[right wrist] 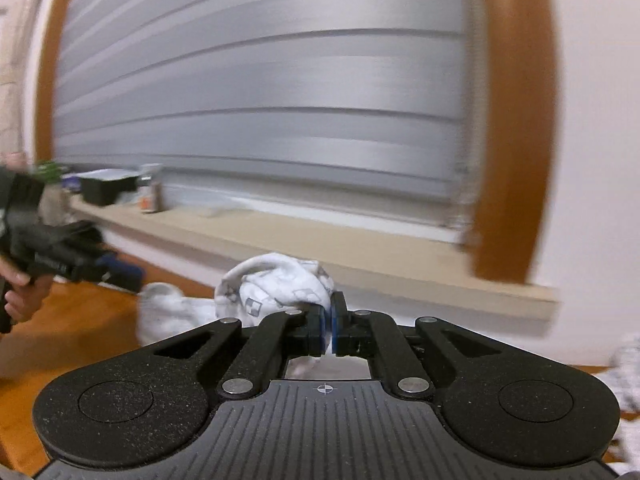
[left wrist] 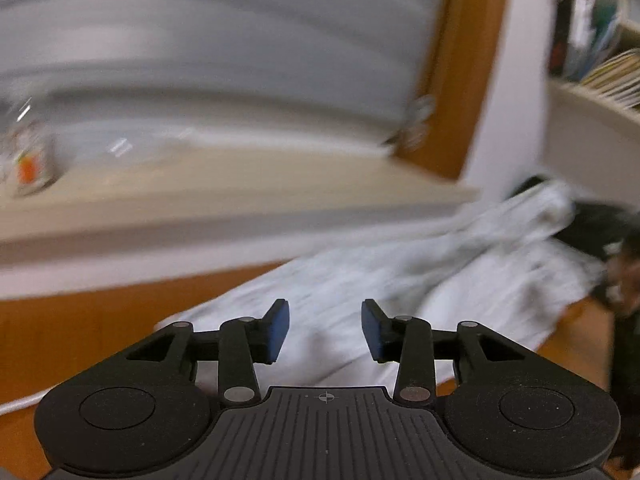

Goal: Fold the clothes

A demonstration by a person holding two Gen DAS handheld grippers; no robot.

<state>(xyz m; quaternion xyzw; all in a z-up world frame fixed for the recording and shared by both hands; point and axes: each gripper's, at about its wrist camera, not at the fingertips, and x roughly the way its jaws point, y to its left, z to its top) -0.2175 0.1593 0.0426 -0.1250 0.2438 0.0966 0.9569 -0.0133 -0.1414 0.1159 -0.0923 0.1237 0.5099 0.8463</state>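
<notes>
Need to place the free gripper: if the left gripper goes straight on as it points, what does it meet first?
Most likely the crumpled white patterned cloth on the orange-brown wooden floor: it fills the gap between the open left gripper pads. Blur leaves depth unclear.

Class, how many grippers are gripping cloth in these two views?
1. The right gripper is shut on the white garment; the left gripper hangs open above it.

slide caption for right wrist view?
Right gripper shut on bunched white garment, lifted before a window shutter.
</notes>
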